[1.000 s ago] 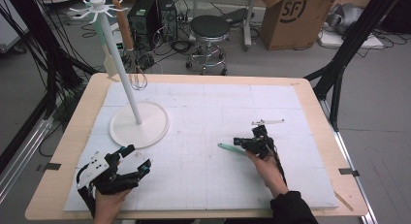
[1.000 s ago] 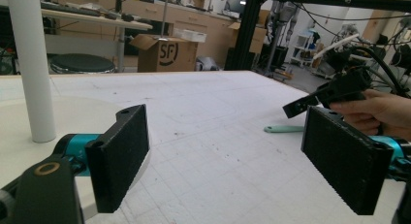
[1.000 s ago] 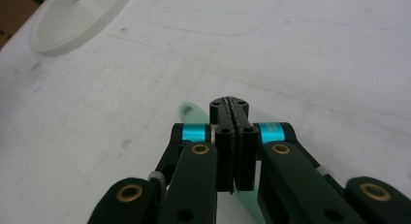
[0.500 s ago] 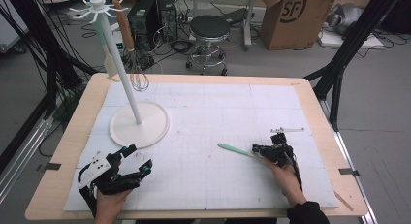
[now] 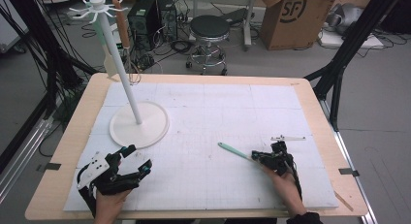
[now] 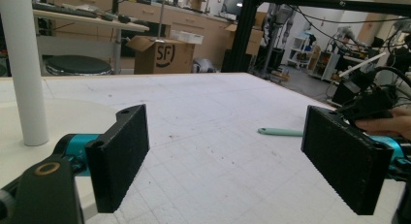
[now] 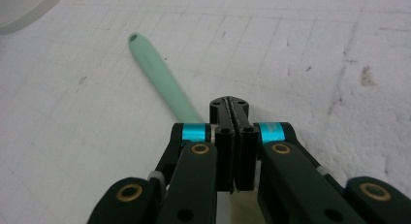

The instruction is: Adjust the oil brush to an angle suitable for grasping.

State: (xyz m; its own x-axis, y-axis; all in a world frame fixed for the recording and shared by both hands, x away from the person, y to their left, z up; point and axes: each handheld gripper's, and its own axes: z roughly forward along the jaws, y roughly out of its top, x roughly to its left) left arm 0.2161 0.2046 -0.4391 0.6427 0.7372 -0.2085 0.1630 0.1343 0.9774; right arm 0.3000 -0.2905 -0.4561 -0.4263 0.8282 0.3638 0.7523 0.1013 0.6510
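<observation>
You are holding the left gripper [image 5: 138, 158] low over the near left corner of the table [image 5: 77, 117], its jaws spread wide and gripping nothing. It is sitting where it sat a second ago, pointing across the white mat [image 5: 218, 107]. The white stand [image 5: 145, 129] is resting just beyond it, toward the left edge, and is not shifting.

Moving right: the green stick [image 5: 235, 151] is lying flat on the mat, right of the middle and nearer the near edge than the far one. Its holed end is pointing toward the stand. That end is staying where it lay a second ago, while more of the stick's length is now showing.

The change is on the right. You are drawing the right gripper [image 5: 257, 157] back along the stick, toward the right edge and a little toward the near edge. Its jaws are pressed together. In the right gripper view the stick is running in under the left-hand link, beside the closed tips and not between them, so as far as can be told you are not pinching it. The stick's near end is hidden under the gripper.

Reading: since the stick is staying put while the gripper is moving off, you are probably not carrying it. Before any lift toward the stand, you are likely needing to open the jaws and take hold of it again.
</observation>
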